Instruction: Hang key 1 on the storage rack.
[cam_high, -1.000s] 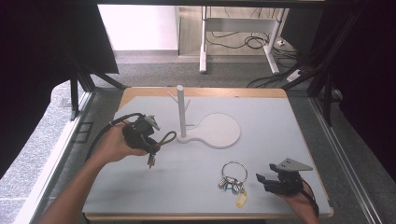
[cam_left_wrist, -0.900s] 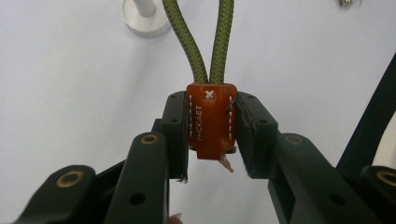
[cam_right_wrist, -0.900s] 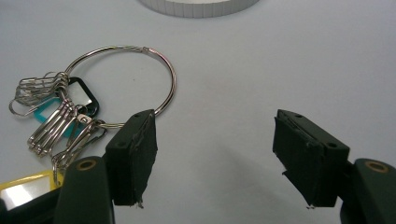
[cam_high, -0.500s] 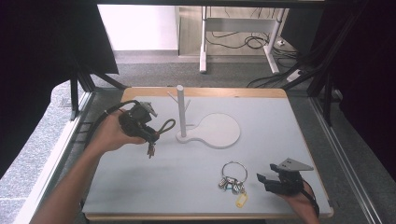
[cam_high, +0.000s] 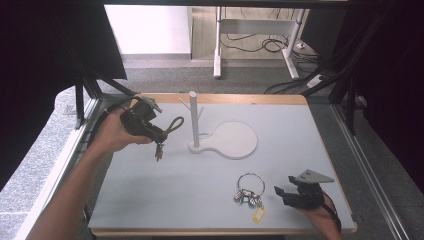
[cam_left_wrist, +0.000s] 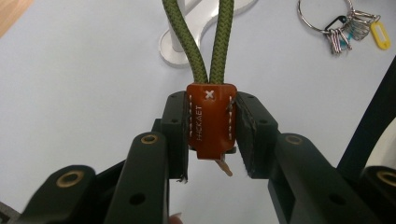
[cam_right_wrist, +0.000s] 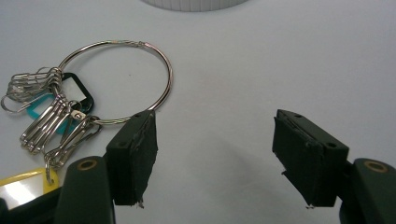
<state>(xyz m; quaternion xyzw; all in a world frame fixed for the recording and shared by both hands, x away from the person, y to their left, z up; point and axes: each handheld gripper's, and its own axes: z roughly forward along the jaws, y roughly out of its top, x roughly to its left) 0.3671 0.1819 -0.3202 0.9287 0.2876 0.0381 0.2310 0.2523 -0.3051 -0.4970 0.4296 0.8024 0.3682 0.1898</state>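
My left gripper (cam_high: 156, 134) (cam_left_wrist: 210, 135) is shut on the brown leather tab (cam_left_wrist: 210, 122) of a key strap, held in the air at the table's left. Its olive rope loop (cam_high: 173, 125) (cam_left_wrist: 205, 39) points toward the white peg stand (cam_high: 194, 120), and a key (cam_high: 159, 151) dangles below. My right gripper (cam_high: 280, 194) (cam_right_wrist: 215, 156) rests open near the front right, with nothing between its pads. A large metal key ring (cam_high: 250, 182) (cam_right_wrist: 119, 81) with several clips and a yellow tag (cam_high: 257, 215) lies on the table just left of it, touching the left fingertip (cam_right_wrist: 135, 154) in the right gripper view.
The stand has a round white base (cam_high: 232, 140) near the table's middle. The pale table top (cam_high: 200, 190) has a wooden edge. Dark frame posts flank both sides, and desk legs with cables stand on the floor beyond.
The left hand has lifted the strap off the table and carried it up toward the far left; the key now hangs free. The right gripper has stayed put.
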